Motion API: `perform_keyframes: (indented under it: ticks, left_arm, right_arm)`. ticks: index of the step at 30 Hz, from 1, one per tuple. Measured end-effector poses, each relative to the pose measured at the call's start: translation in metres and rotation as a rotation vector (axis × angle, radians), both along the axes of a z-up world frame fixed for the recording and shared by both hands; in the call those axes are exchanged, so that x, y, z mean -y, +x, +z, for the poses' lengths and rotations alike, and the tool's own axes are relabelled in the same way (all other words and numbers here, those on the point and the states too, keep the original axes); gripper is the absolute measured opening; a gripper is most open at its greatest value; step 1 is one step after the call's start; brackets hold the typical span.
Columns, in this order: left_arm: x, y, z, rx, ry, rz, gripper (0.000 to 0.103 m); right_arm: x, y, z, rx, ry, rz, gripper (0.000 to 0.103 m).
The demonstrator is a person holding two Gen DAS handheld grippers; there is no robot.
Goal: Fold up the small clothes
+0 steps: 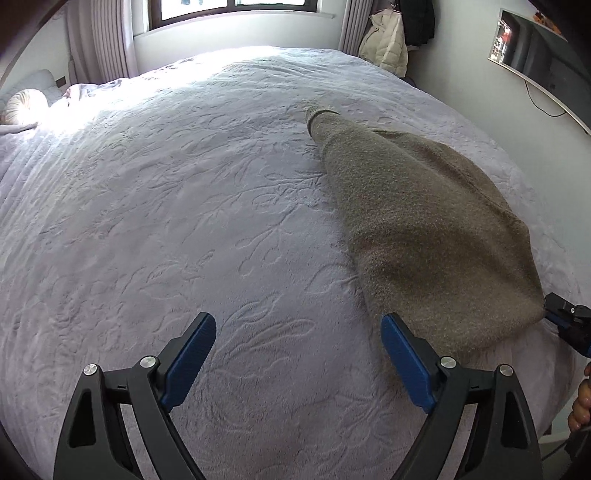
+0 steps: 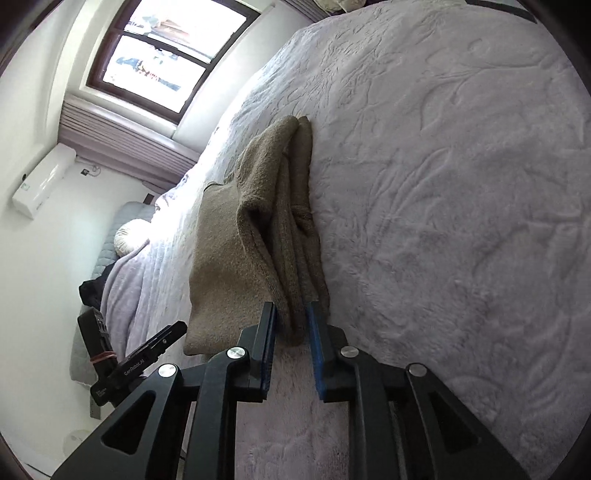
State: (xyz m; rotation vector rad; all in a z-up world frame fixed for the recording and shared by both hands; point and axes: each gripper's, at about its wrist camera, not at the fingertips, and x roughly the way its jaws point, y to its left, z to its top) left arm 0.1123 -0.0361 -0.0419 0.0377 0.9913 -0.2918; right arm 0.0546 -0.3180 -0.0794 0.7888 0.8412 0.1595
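Note:
A brown-grey knitted sweater [image 1: 424, 229] lies on the pale quilted bed [image 1: 184, 206], with a sleeve reaching toward the far side. My left gripper [image 1: 299, 321] hovers open over bare bedspread. Its right finger [image 1: 402, 354] is at the sweater's near edge, and nothing is between the jaws. At the garment's right corner my right gripper [image 1: 565, 314] pinches the fabric. In the right wrist view the sweater [image 2: 229, 266] is bunched in folds, and my right gripper [image 2: 290, 308] is shut on its layered hem, which runs up from between the blue pads [image 2: 314, 332].
The bed [image 2: 443, 184] fills both views, and its edge is near the right gripper. A window [image 1: 229, 7] and curtains are beyond it, a pale coat [image 1: 386, 40] hangs at the back right, and a screen [image 1: 535, 48] is on the right wall. A pillow [image 1: 26, 105] lies far left. A hand [image 1: 581, 406] shows at the right edge.

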Motion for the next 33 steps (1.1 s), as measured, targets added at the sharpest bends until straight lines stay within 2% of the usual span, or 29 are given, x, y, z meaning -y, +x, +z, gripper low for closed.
perform_keyframes:
  ticks: [2,5,12,17,20,22,25,29,33]
  left_arm:
    - [0.001,-0.002,0.0,-0.009,-0.017,0.0,0.092]
    - [0.012,-0.008,-0.002,-0.009,0.009,-0.005,0.092]
    - [0.022,-0.018,0.0,0.002,0.029,-0.031,0.092]
    - [0.02,-0.018,-0.001,-0.009,0.024,-0.024,0.092]
    - [0.019,-0.017,-0.003,-0.015,0.021,-0.024,0.092]
    - [0.019,-0.017,-0.005,-0.02,0.019,-0.026,0.092]
    - [0.018,-0.015,-0.009,-0.024,0.017,-0.033,0.092]
    - [0.018,-0.012,-0.011,-0.031,0.013,-0.037,0.092]
    - [0.018,-0.012,-0.012,-0.031,0.014,-0.032,0.092]
  right_arm:
    - [0.003,-0.012,0.007,0.029,0.006,-0.004,0.022]
    - [-0.005,-0.017,0.021,0.069,0.01,0.018,0.022]
    - [-0.036,-0.006,0.037,0.074,-0.105,0.12,0.022]
    - [-0.048,0.016,0.025,0.061,-0.103,0.133,0.022]
    - [-0.047,0.028,0.008,-0.006,-0.12,0.109,0.022]
    - [-0.041,0.03,-0.008,-0.036,-0.069,0.083,0.019]
    - [-0.033,0.025,-0.018,-0.022,-0.012,0.067,0.018]
    - [-0.037,0.023,-0.018,-0.018,-0.054,0.084,0.018]
    - [-0.04,0.022,-0.018,-0.013,-0.044,0.076,0.018]
